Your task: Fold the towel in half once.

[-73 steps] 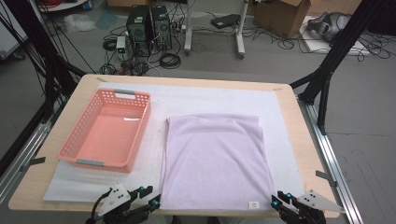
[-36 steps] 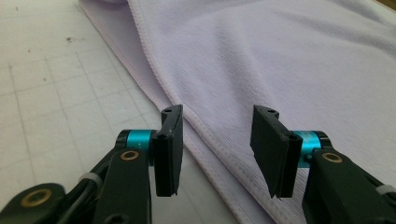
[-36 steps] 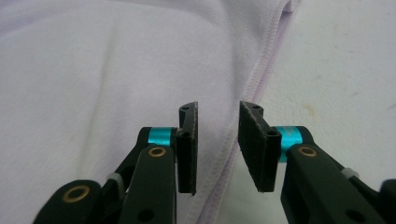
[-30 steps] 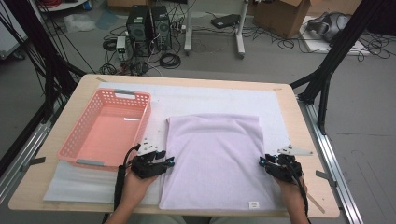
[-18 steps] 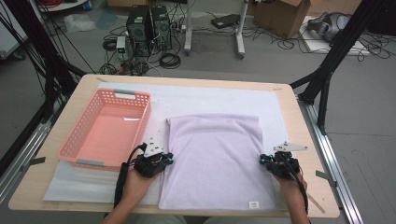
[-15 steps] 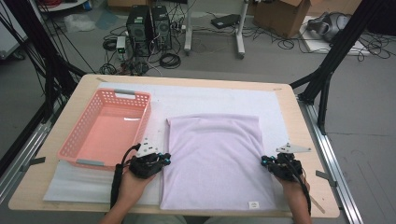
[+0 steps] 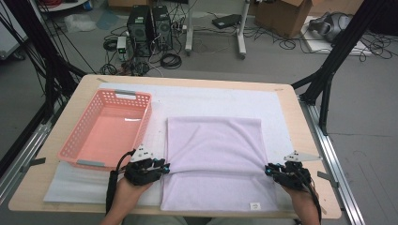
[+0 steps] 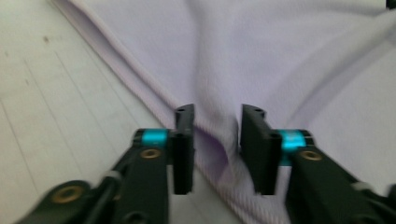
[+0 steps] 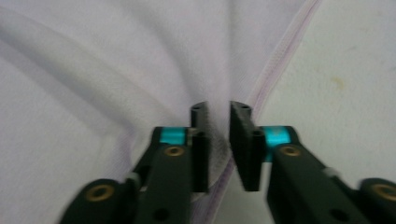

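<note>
Hands are sitting a little nearer the person's edge of the table (image 7: pixel 309 140) than half a second ago, and a crease is now running across the towel (image 7: pixel 213 154) from one gripper to the other where the cloth was lying flat before. The left gripper (image 7: pixel 164 168) is at the towel's left edge; its jaws have just been opening, and in the left gripper view (image 8: pixel 212 140) they are standing partly apart with a raised fold of cloth between them, the pads not clearly pressing on it. The right gripper (image 7: pixel 267 169) is at the right edge, its jaws likewise just opening; in the right gripper view (image 9: pixel 219 140) the gap is narrow with the hem bunched inside. The pale lilac towel is lying on the white mat (image 7: pixel 281 117) just beside the pink basket (image 7: pixel 75 140), its small label (image 7: pixel 255 205) near the front edge.
</note>
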### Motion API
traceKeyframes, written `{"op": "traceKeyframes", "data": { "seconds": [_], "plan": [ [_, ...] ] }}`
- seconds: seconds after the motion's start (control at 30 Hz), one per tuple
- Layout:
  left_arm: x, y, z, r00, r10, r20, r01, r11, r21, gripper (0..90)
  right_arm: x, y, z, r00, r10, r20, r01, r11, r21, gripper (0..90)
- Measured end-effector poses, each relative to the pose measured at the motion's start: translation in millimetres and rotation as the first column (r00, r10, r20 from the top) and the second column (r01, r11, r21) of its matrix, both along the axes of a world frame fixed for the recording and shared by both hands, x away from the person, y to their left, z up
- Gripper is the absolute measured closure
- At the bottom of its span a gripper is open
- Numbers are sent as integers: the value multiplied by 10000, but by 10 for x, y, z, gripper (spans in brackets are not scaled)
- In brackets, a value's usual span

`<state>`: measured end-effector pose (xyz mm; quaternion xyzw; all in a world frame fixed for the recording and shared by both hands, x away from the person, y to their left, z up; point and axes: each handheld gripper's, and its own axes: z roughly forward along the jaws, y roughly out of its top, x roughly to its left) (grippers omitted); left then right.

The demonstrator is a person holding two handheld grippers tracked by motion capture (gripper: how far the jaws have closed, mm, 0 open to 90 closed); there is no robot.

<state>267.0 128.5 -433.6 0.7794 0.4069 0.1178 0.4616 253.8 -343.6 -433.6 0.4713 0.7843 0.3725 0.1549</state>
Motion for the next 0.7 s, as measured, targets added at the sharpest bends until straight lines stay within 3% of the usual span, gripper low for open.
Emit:
{"op": "traceKeyframes", "data": {
  "seconds": [0.13,0.23,0.3,0.43,0.5,0.6,0.7],
  "plan": [
    [237,-77,98,9990,285,344,-281,9995,-117,546,48,-45,47,9976,-410,549,396,9989,264,639],
    [497,-143,120,9952,814,544,-816,9967,28,548,73,-64,81,9949,-537,854,506,9980,374,631],
    [673,-186,130,9901,1321,476,-1330,9910,173,589,86,-70,89,9947,-555,862,521,9978,413,631],
    [988,-284,134,9732,2215,619,-2267,9695,937,607,116,-71,61,9954,-508,809,477,9981,398,631],
    [1145,-316,114,9617,2639,743,-2721,9519,1407,604,130,-65,48,9957,-440,818,411,9985,369,633],
    [1342,-329,51,9504,3077,454,-3108,9335,1789,570,125,-52,54,9956,-335,880,309,9991,305,635],
    [1462,-344,-48,9438,3306,29,-3238,9226,2096,558,121,-56,60,9955,-279,907,250,9992,326,641]
  ]
}}
